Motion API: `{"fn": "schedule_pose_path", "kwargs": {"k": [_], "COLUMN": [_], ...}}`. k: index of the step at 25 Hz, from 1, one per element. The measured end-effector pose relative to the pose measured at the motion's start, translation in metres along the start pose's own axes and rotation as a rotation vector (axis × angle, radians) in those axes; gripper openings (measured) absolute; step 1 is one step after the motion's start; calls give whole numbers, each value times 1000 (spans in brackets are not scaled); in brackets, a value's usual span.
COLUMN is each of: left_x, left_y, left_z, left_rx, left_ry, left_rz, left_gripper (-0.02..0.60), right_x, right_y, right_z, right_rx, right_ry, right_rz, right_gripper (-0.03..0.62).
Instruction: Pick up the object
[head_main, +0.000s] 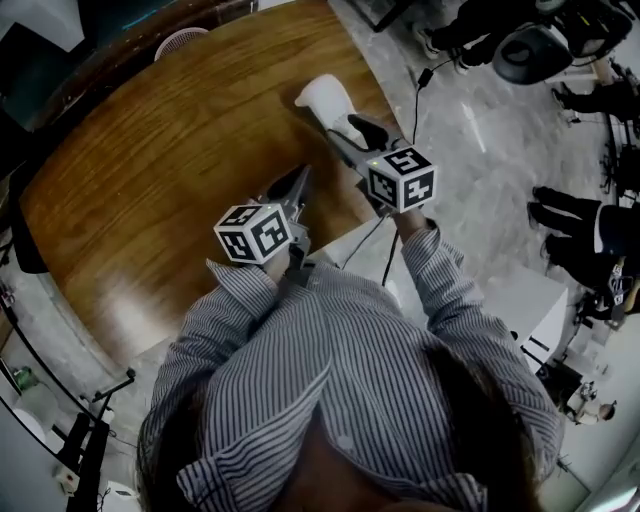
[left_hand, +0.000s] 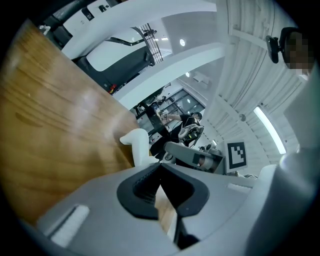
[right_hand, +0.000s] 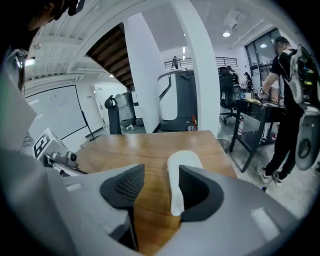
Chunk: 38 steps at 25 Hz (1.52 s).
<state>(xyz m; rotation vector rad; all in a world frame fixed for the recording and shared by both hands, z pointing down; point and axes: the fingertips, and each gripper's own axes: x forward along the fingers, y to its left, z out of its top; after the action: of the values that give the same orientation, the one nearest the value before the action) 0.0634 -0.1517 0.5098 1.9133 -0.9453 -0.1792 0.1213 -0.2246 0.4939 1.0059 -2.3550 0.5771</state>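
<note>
A white, smooth object (head_main: 325, 99) lies near the far right edge of the brown wooden table (head_main: 170, 170). My right gripper (head_main: 352, 133) reaches up to it from the near side. In the right gripper view this gripper (right_hand: 159, 175) is open: the white object (right_hand: 182, 180) lies between the jaws against the right pad, with bare wood between it and the left pad. My left gripper (head_main: 296, 186) hovers over the table's near edge, apart from the object, shut and holding nothing. From the left gripper (left_hand: 160, 169) the white object (left_hand: 136, 143) shows ahead.
The table's right edge drops to a grey floor (head_main: 480, 130) with a cable. People stand or sit at the far right (head_main: 590, 230). A white chair back (head_main: 180, 40) shows beyond the table's far left. A white box (head_main: 525, 300) stands right of me.
</note>
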Motion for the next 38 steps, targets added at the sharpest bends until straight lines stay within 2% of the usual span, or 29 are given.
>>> {"fn": "schedule_pose_path", "kwargs": {"k": [9,14,16,20,31,38], "left_x": [22,28,31,33,22,20], "left_y": [30,38,39,41,54,51], "left_z": [10,15,16,17,17,11], "left_rx": [-63,-97,-101,-106,-118,-109], "left_ry": [-22,-39,-45,-55,-63,-46], "left_rz": [51,54,57,65,83,64], "left_gripper": [2,0,1,0,2,0], "right_x": [52,75,80,85,96,101], "right_y": [-40,-52,-57,-63,-60,-61], "right_z": [-8,-15,-18,-25,-31,-34], "right_rx": [-115,-199,-198,-188,-196,-196], "right_ry": [179,250,267,300,367,359], "right_rz": [-45,-61,-56,-63,-83,-90], "right_gripper": [328,373,392,411,411,413]}}
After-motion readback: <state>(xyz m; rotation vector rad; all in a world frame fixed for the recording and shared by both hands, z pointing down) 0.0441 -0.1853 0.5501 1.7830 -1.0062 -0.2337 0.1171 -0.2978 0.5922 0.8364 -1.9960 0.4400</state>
